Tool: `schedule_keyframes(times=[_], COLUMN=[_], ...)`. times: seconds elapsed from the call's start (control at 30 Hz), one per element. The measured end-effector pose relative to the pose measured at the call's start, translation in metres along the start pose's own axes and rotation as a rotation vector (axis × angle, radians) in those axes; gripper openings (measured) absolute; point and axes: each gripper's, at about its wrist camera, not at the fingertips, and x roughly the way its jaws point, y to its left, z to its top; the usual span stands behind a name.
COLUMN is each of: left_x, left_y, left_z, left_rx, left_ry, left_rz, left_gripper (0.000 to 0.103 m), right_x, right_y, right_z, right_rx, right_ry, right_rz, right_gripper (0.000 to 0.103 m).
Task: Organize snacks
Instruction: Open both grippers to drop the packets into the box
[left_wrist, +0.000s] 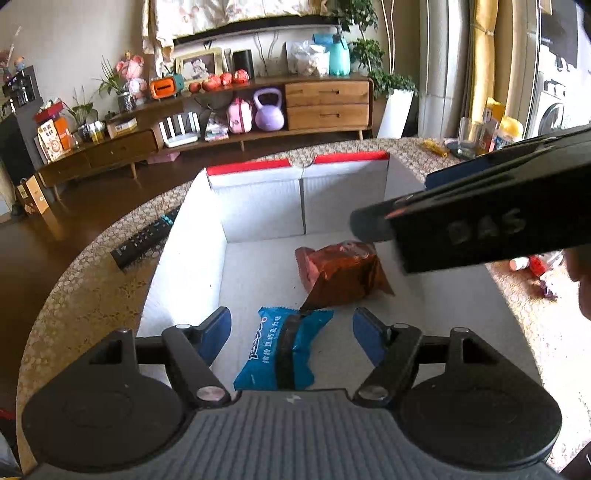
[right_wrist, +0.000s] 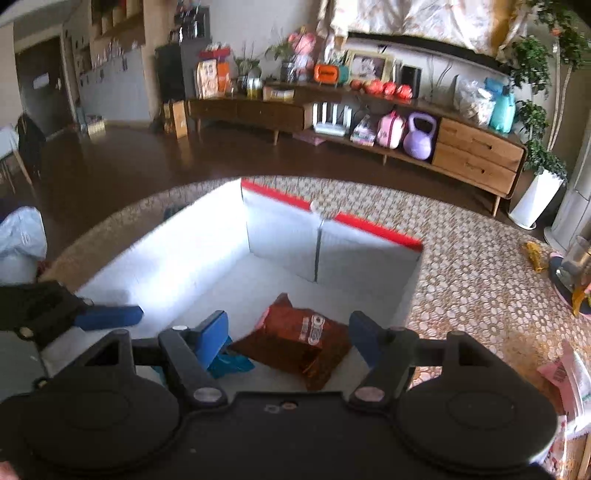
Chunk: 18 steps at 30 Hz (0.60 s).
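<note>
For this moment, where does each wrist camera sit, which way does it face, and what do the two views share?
Left wrist: on the left gripper, angled down into the white box over the blue snack packet; own open fingers show, and the right gripper enters from the right.
Right wrist: on the right gripper, angled down into the box over the brown snack packet; own open fingers show, with a left-gripper finger at left.
Shared: box, both packets, patterned table, sideboard.
</note>
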Motion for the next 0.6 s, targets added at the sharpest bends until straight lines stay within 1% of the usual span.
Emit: schedule_keyframes(times=[0.1,0.27,0.37,0.6], left_x=[-0.009,-0.021,-0.027,-0.044], left_y=[-0.001,-0.008,-0.013,-0.029], left_z=[0.000,0.001,0.002,0.003], left_rx=[-0.011,-0.022,-0.019,-0.003], left_ry=[-0.017,-0.042,-0.055,-0.100], left_rz=[0.001,0.019,0.023,0.030], left_gripper=[0.076,0.076,0.080,0.085], right_x=[-0.018,-0.042,-0.051,-0.070], right_y=[-0.003,-0.009,-0.010,-0.014], right_z=[-0.001,-0.005,-0.008,-0.020], right_rx=[0.020,0.043,0.048,0.076], right_ry=[-0.049,-0.102,-0.118,-0.155], right_rz=[-0.007,-0.016,-0.031,-0.050], right_gripper=[0.074,0.074,0.076,0.082])
